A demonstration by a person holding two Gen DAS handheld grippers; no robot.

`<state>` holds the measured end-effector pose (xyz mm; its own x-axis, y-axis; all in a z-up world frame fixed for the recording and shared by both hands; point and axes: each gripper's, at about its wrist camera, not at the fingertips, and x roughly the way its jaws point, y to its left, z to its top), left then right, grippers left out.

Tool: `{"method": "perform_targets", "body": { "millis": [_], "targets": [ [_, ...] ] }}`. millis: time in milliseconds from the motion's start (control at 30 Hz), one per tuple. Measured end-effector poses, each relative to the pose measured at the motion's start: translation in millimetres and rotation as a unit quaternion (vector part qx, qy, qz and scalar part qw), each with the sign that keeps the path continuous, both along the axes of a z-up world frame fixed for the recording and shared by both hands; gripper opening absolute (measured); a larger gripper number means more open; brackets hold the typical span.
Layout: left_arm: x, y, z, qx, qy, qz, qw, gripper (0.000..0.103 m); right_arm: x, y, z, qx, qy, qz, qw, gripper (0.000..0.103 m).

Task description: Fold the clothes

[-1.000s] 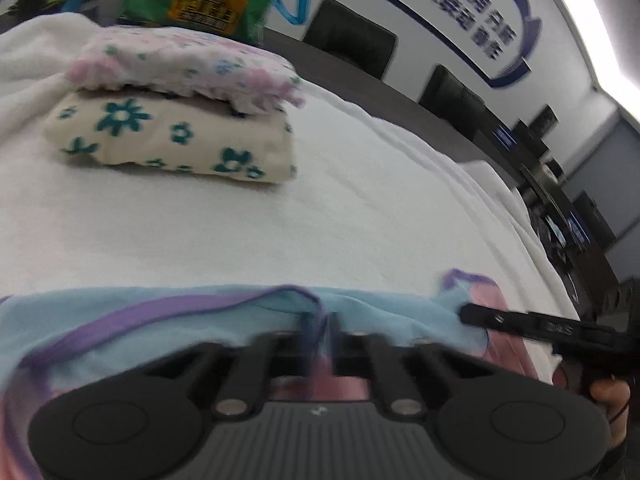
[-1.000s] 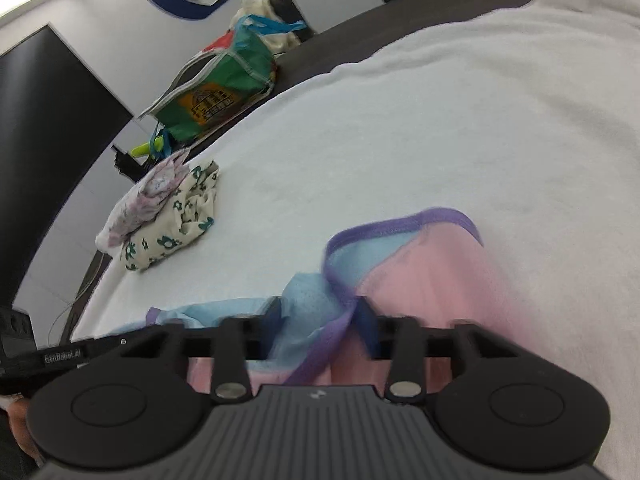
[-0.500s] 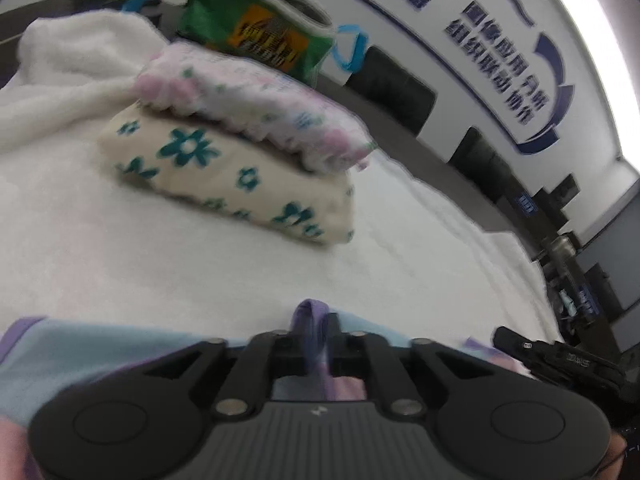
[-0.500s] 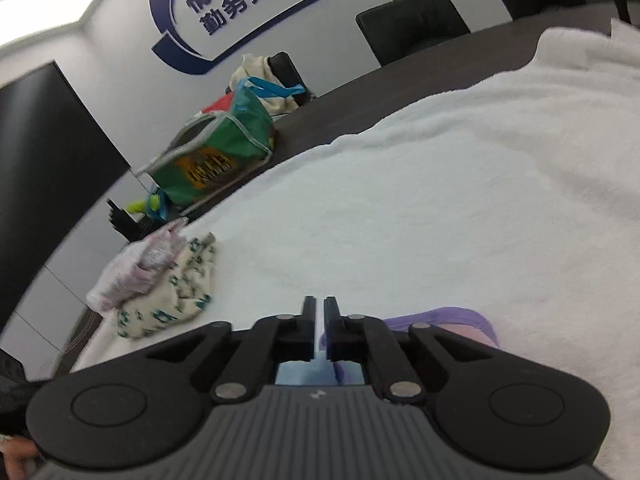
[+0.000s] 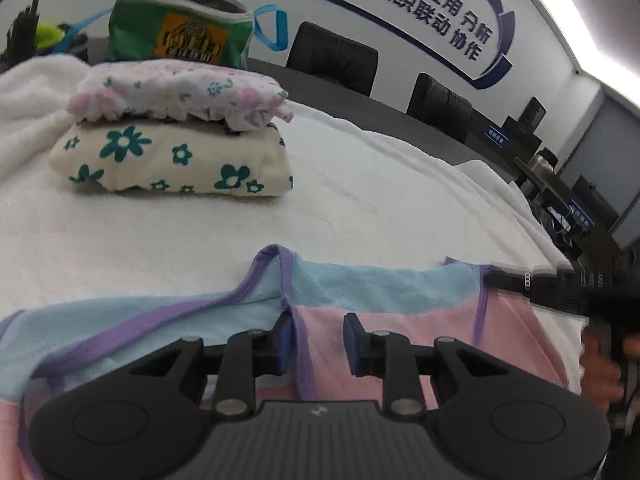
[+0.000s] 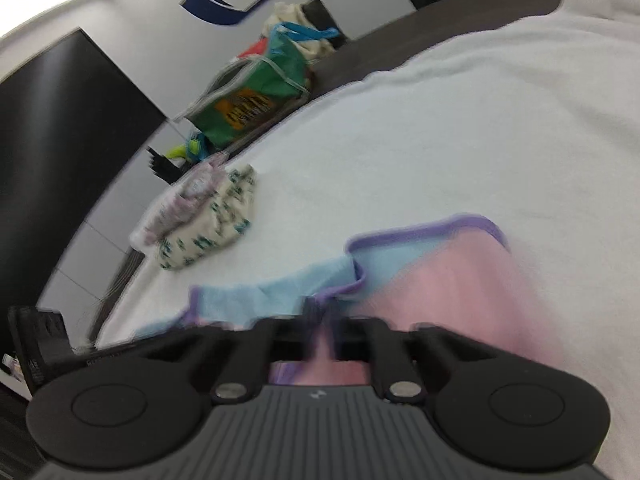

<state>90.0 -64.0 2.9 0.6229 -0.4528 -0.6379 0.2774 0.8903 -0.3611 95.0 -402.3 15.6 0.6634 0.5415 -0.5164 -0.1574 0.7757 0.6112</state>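
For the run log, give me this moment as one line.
task: fold clothes | left hand-held gripper: open over pink-and-blue garment | right hand-held gripper: blurred, unclear | folded stack: two pieces

1. Fluffy, matt white terry cloth across the table.
2. Thin mesh-knit garment, pink and blue, purple-trimmed.
3. Soft printed cotton in the folded stack.
4. Matt black plastic gripper with metal rivets.
5. Glossy woven bag.

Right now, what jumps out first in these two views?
The pink and blue garment with purple trim lies across the white towel, right under the open left gripper. Far left, two folded floral pieces sit stacked, a green bag behind them.
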Motion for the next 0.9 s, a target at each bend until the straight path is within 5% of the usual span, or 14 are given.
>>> {"method": "perform_targets", "body": {
  "millis": [100, 200, 333, 367, 433, 467, 533, 633, 700, 900],
  "targets": [
    [-4.8, -0.8, -0.9, 0.018, -0.016, 0.005, 0.9997, 0.011, 4.6, 8.5, 7.0, -0.028, -0.042, -0.014, 0.999, 0.003],
    [-9.6, -1.5, -1.9, 0.035, -0.031, 0.01, 0.9988, 0.01, 2.8, 5.6, 11.9, -0.083, -0.057, -0.02, 0.995, 0.006],
    [-12.9, -5.0, -3.8, 0.053, -0.051, 0.008, 0.9972, 0.011, -8.2, -11.4, 21.9, -0.154, -0.081, -0.023, 0.984, 0.044],
    [-14.1, -6.3, -3.9, 0.056, -0.056, 0.006, 0.9969, 0.012, -12.2, -16.8, 23.9, -0.207, -0.095, -0.04, 0.973, 0.05],
    [-16.6, -8.6, -4.1, 0.062, -0.064, 0.002, 0.996, 0.019, -5.1, -30.1, 15.5, -0.287, -0.063, -0.051, 0.955, 0.05],
    [-17.7, -9.2, -4.7, 0.062, -0.068, -0.003, 0.9958, 0.021, 0.1, -39.2, 7.7, -0.286, -0.034, -0.05, 0.956, 0.05],
    [-19.0, -10.2, -5.6, 0.06, -0.073, -0.01, 0.9955, 0.027, 1.7, -47.0, -3.0, -0.252, -0.017, -0.038, 0.967, 0.049],
    [-17.5, -8.0, -6.9, 0.048, -0.072, -0.014, 0.9961, 0.03, -8.3, -34.6, -6.9, -0.227, -0.042, 0.009, 0.973, 0.026],
    [-17.0, -5.3, -7.4, 0.039, -0.07, -0.015, 0.9966, 0.03, -11.9, -26.7, -9.9, -0.213, -0.05, 0.036, 0.975, 0.0],
    [-16.2, -3.5, -8.2, 0.032, -0.069, -0.015, 0.997, 0.03, -40.4, -35.4, 18.8, -0.3, -0.03, -0.13, 0.945, 0.001]
  ]
}}
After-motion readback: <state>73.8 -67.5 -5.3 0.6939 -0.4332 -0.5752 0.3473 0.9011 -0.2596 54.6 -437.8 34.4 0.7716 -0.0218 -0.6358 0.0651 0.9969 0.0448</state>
